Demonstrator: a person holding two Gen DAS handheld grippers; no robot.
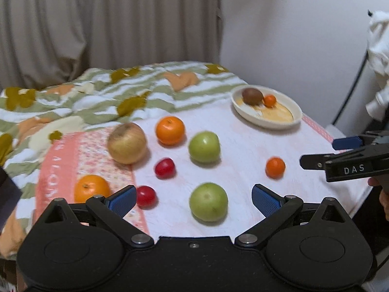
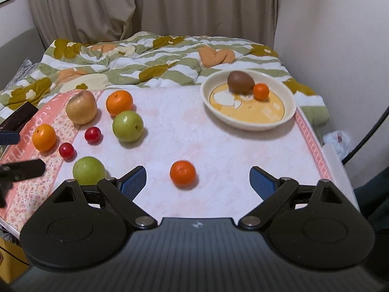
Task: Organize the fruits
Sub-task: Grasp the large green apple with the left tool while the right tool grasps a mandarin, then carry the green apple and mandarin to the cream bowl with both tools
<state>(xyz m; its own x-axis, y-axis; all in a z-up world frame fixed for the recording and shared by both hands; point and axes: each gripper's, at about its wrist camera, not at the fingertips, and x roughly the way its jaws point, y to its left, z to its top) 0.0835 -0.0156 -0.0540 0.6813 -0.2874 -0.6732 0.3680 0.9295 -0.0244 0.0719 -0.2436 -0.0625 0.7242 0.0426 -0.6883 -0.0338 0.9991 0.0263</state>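
While both tools hang spread wide and empty over the worktop (image 2: 218, 146), a cream bowl (image 2: 289, 112) at its far right corner holds a brown kiwi (image 2: 240, 81) and a small tangerine (image 2: 261, 91), the two touching. A yellow picture covers the bowl's bottom. Loose fruit lies across the pale top: a lone tangerine (image 2: 182, 172) sits between the blue pads of the right tool (image 2: 198, 182), while a green apple (image 1: 208, 205) rests between those of the left tool (image 1: 194, 200). Farther left are a second green apple (image 2: 127, 126), two oranges (image 2: 119, 102) (image 2: 44, 137), two red cherry tomatoes (image 2: 92, 135) (image 2: 66, 150) and a yellowish onion (image 2: 81, 107). White letters reading "DAS" mark the side of the right tool where it enters the left tool's camera. Pink lettering runs along the worktop's floral border, too blurred to read whole. A flowered quilt (image 2: 150, 58) lies behind.
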